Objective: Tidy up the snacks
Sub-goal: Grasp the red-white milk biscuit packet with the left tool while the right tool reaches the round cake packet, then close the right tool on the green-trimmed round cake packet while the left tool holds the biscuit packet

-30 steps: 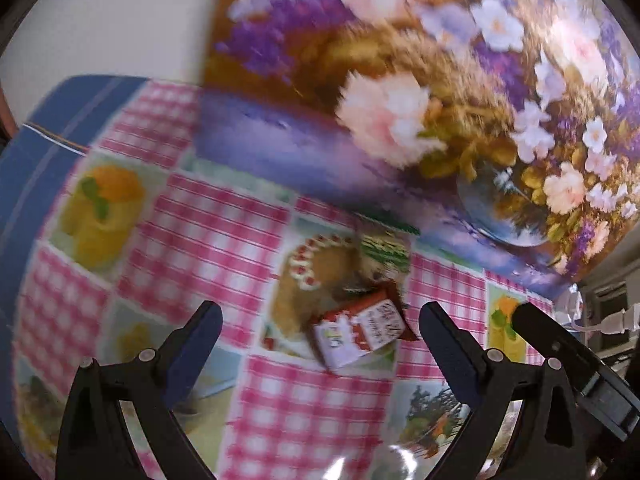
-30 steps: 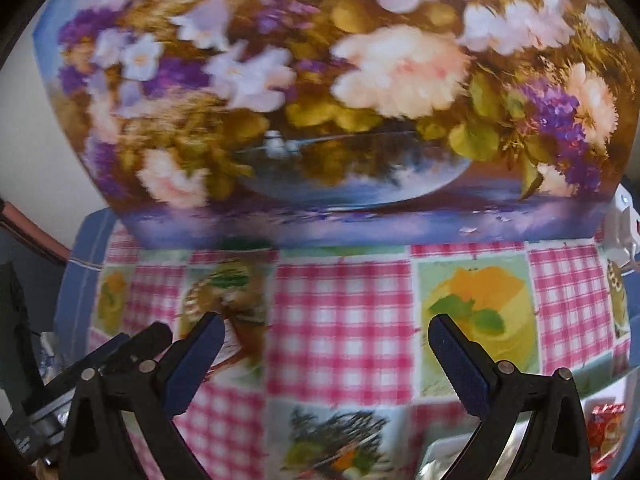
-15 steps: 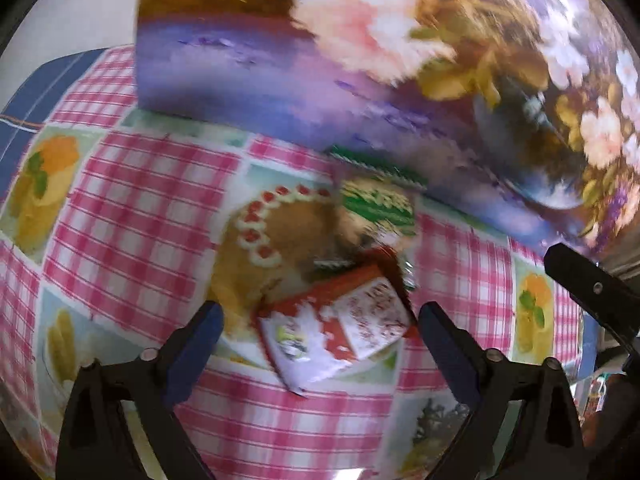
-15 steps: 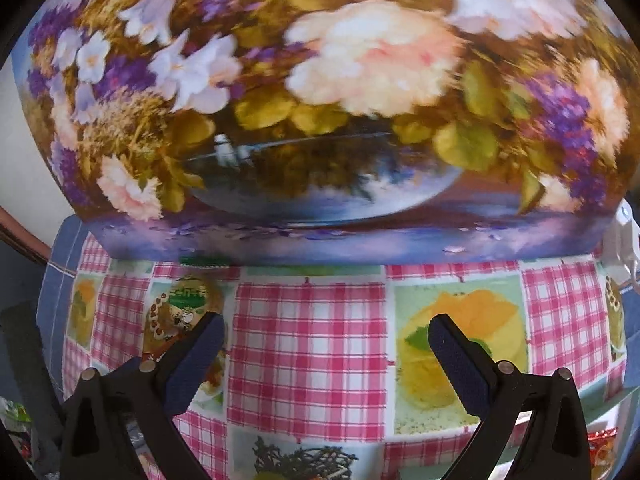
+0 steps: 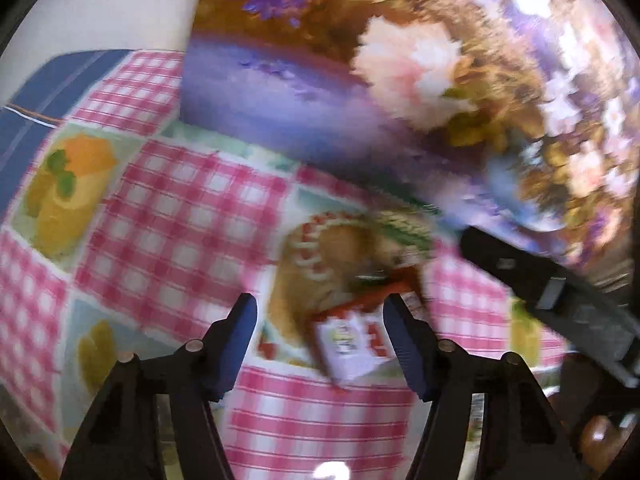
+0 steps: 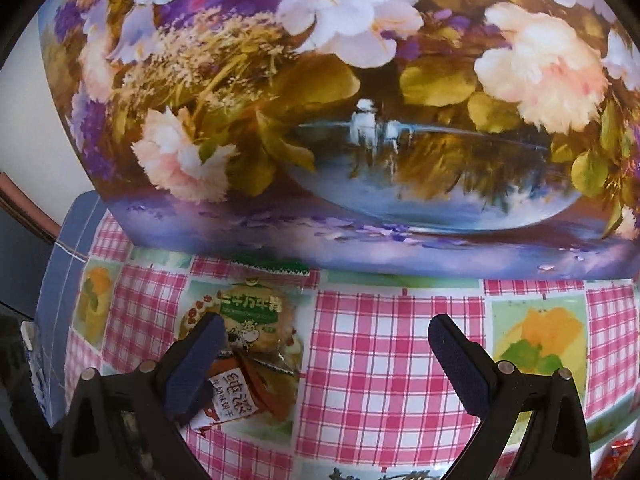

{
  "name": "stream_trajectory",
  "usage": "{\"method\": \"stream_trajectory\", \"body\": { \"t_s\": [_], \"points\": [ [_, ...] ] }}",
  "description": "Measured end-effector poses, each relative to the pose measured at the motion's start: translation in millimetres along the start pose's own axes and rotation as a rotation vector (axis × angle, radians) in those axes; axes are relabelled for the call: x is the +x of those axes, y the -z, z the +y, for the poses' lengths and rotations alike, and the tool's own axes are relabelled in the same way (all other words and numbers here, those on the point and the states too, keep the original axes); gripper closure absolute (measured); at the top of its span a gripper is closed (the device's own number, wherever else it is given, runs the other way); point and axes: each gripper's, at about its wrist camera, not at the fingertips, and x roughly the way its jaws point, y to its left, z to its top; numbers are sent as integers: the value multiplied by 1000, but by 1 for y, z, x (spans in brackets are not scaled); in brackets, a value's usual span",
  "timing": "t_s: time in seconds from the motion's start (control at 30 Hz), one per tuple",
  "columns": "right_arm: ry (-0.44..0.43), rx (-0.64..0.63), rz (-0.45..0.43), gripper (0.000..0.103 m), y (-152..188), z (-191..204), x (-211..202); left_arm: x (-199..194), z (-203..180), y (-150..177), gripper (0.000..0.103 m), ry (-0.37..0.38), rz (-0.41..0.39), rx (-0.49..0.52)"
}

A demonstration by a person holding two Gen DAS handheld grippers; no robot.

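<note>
Here, the left claw (image 5: pixel 318 334) is seen spread, w/ nothing pinched; its fingers are partly closed in compared w/ the right claw but a clear gap is left. Just ahead and slightly right of centre, the red-and-white snack packet (image 5: pixel 356 340) is lying flat on the tabletop (image 5: pixel 168 232), its near end between the tips and close to the right-side finger (image 5: pixel 404 344). Its long axis is judged to run diagonally, near-left to far-right, though the view is blurred by motion, so contact can't be told. Beyond it, touching or overlapping at the far end, a green-labelled biscuit pack (image 6: pixel 250 320) is lying nearer the flower-print board (image 6: pixel 360 120) at the back.

The right claw (image 6: pixel 324 360) is spread wide and empty, pointed at bare checked cloth; the packet is found off to its left, partly behind its left finger (image 6: pixel 196 364). So the left claw is judged the nearer one and better lined up. A small shift right and a turn across the packet's short side are prob. needed before closing.
</note>
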Motion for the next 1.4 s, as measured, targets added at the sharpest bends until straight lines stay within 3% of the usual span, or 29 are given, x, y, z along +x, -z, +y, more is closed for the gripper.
{"method": "stream_trajectory", "body": {
  "t_s": [0.07, 0.2, 0.27, 0.4, 0.5, 0.7, 0.8, 1.2, 1.4],
  "points": [
    [13, 5, -4, 0, -1, -1, 3, -1, -3, 1, 35, 53, 13, 16],
    [46, 0, -8, 0, -4, -10, 1, 13, -22, 3, 35, 40, 19, 72],
    [55, -9, -6, 0, -5, -12, 2, 18, -20, 1, 35, 48, 15, 44],
    [55, 2, -7, 0, -7, -18, 3, 18, -9, -2, 35, 136, 15, -26],
    [64, -2, -12, 0, -10, -23, 0, 15, -11, -3, 23, 147, 3, -13],
    [80, -19, -5, 0, -11, -24, 2, 18, -32, 5, 20, 64, -4, 97],
    [78, -34, 0, 0, -8, -19, 10, 16, -39, 9, 20, -19, -15, 146],
    [-5, -101, 25, 0, 1, 41, 42, -15, 53, -13, 20, -132, -67, 64],
    [50, -157, 27, 6, 6, 68, 54, -32, 99, -19, 20, -177, -80, 1]
  ]
}}
